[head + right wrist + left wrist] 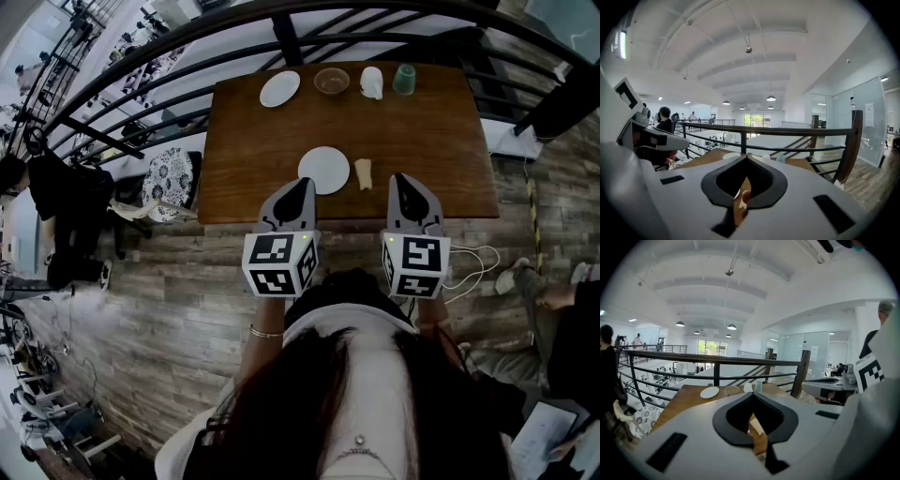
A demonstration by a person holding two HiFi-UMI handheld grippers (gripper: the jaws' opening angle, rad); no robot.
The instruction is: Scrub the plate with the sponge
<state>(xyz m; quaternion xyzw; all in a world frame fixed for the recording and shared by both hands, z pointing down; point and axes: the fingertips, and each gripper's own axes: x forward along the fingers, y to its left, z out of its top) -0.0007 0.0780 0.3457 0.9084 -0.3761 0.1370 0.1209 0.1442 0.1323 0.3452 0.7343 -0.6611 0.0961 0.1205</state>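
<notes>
Both tools closed, empty: left tool [305,185], right tool [401,180]; sponge [756,426] half-hidden behind jaws.

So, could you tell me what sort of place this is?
Probably an open-plan office or lab mezzanine: a wooden table beside a black railing overlooking a lower floor, with glass partitions nearby.
</notes>
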